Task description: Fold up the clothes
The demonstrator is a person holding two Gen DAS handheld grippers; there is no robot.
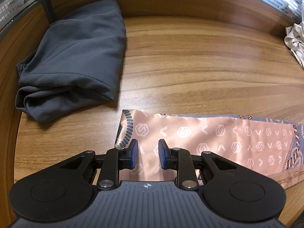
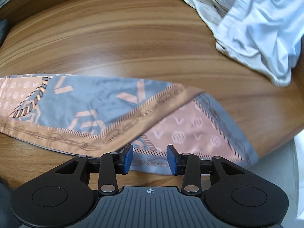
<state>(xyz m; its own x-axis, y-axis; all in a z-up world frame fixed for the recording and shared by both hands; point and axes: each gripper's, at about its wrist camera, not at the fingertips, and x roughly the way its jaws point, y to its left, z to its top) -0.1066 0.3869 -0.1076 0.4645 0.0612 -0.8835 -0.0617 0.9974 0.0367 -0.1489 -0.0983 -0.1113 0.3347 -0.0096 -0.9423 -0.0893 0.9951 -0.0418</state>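
In the left wrist view, the left hand-held gripper [image 1: 147, 156] hovered with its blue-padded fingers [image 1: 135, 155] apart and nothing between them, poised over the left end of a patterned scarf [image 1: 209, 142]. The scarf, pink with pale hexagon and V marks and a grey-blue rope-printed border, lay as a long folded band across the near part of the wooden surface [image 1: 190, 57]. A folded dark grey garment [image 1: 76, 57] sat well apart from it at the far left, beside a dark upright post [image 1: 45, 0]. A crumpled cream cloth [image 1: 296, 41] showed at the right edge.

In the right wrist view, the right hand-held gripper [image 2: 149, 158] also stood with its fingers [image 2: 127, 158] apart, gripping nothing, just above the near hem of the scarf [image 2: 85, 102]. Here the scarf's right end was folded over itself, a bordered flap lying diagonally across the pink panel. A rumpled white and cream pile of clothes [image 2: 256, 24] lay at the far right of the surface [image 2: 114, 38], apart from the scarf.
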